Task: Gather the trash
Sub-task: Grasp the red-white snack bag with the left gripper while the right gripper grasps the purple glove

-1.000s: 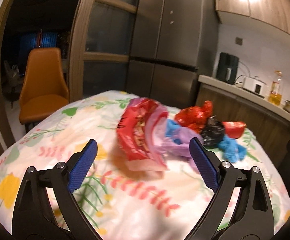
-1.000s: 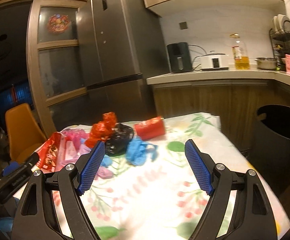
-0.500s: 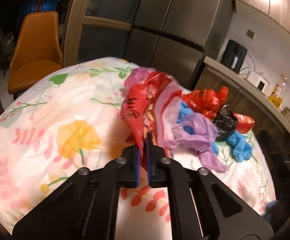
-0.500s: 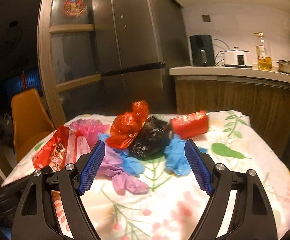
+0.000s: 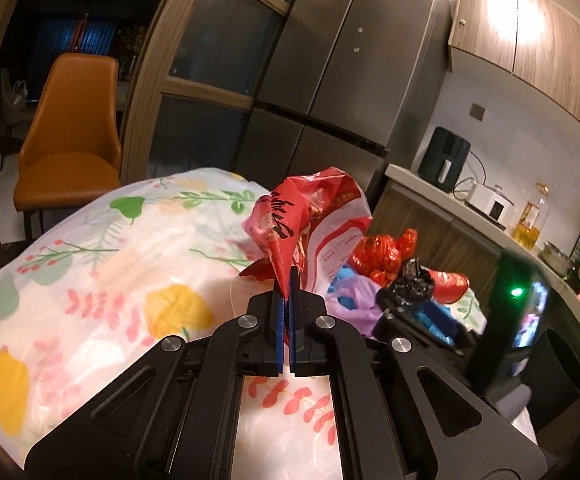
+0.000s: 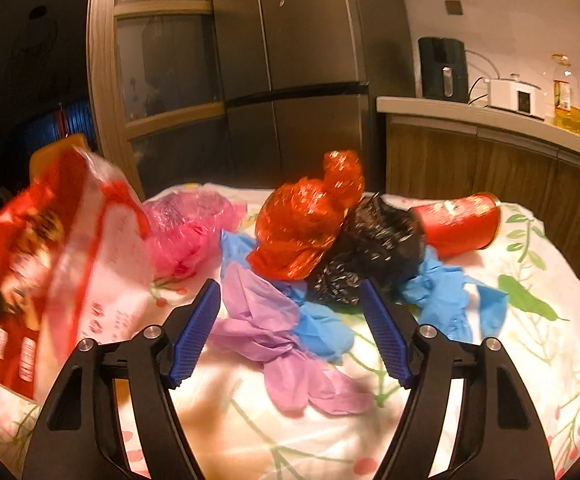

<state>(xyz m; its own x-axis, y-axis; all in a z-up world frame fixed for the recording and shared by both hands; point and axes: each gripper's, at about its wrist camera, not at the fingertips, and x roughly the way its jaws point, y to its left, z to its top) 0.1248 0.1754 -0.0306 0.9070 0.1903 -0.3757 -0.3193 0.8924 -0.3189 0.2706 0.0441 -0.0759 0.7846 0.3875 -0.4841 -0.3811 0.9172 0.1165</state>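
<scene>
Trash lies heaped on the table under its white floral plastic cloth (image 6: 469,420), and 2 pickups are in hand at once. The left gripper (image 5: 286,296) is fully closed, pinching a corner of the crinkled red-and-white plastic snack bag (image 5: 313,216), which stands up from the cloth, apparently lifted clear, beside the rest of the pile. The right gripper (image 6: 290,312) has its jaws partly apart and has just been closing; the soft lilac disposable glove (image 6: 274,320) and a crumpled blue glove (image 6: 321,328) lie between its blue pads, not yet pressed. Behind them sit the knotted orange-red plastic bag (image 6: 309,224), the black crumpled bag (image 6: 369,244), the pink film bag (image 6: 186,224) and the red paper cup (image 6: 457,222) on its side. Next, I judge, the right jaws must sink and finish closing on the lilac glove alone, then both loads go to a bin.
</scene>
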